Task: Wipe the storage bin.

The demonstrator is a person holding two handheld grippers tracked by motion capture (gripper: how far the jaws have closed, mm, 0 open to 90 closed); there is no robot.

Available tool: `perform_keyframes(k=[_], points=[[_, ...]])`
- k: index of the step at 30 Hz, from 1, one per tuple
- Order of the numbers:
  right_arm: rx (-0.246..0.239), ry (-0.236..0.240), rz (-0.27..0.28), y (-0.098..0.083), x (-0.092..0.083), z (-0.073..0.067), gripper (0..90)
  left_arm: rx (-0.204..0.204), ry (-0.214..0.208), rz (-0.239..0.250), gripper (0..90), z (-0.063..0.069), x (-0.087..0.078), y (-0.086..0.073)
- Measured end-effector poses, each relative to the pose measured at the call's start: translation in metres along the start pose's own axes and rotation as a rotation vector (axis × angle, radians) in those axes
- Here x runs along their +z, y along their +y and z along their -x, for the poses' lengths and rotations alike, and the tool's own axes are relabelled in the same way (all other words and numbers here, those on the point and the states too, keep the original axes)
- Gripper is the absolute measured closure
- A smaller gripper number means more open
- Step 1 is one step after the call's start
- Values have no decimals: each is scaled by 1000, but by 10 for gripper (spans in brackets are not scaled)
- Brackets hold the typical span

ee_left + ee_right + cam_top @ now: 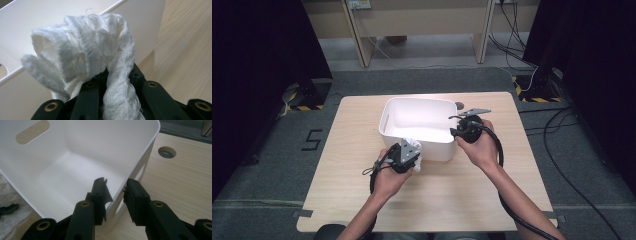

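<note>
High view: white knitted cloth (pixel 411 146) bunched in the left gripper (pixel 404 159) against the near outer wall of the white plastic bin (pixel 387 116), on the wooden surface (pixel 347 150); the right gripper (pixel 460 131) sits at the bin's right rim. Left gripper view: jaws clamped on the cloth (pixel 87 47), loose folds overhanging; risk of snagging the rim. Right gripper view: jaws straddle the bin wall (pixel 150 150), pads visibly apart from it; the bin may slide or tip.
</note>
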State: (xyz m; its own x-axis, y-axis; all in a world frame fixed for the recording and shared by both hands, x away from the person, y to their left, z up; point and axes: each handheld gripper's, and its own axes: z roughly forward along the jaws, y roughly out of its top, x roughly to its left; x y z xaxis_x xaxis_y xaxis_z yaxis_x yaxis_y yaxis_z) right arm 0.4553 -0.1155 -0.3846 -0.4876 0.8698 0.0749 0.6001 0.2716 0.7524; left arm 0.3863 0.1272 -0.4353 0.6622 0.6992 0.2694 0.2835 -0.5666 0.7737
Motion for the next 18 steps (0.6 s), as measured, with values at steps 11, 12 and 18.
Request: perform_keyframes(k=[11,12,18], points=[[0,1,0,0,0,0,697,23,-2,-16,750,4,6,-3],[1,1,0,0,0,0,697,22,-3,-16,750,5,6,-4],[1,1,1,0,0,0,696,25,-7,-22,750,6,10,-6]])
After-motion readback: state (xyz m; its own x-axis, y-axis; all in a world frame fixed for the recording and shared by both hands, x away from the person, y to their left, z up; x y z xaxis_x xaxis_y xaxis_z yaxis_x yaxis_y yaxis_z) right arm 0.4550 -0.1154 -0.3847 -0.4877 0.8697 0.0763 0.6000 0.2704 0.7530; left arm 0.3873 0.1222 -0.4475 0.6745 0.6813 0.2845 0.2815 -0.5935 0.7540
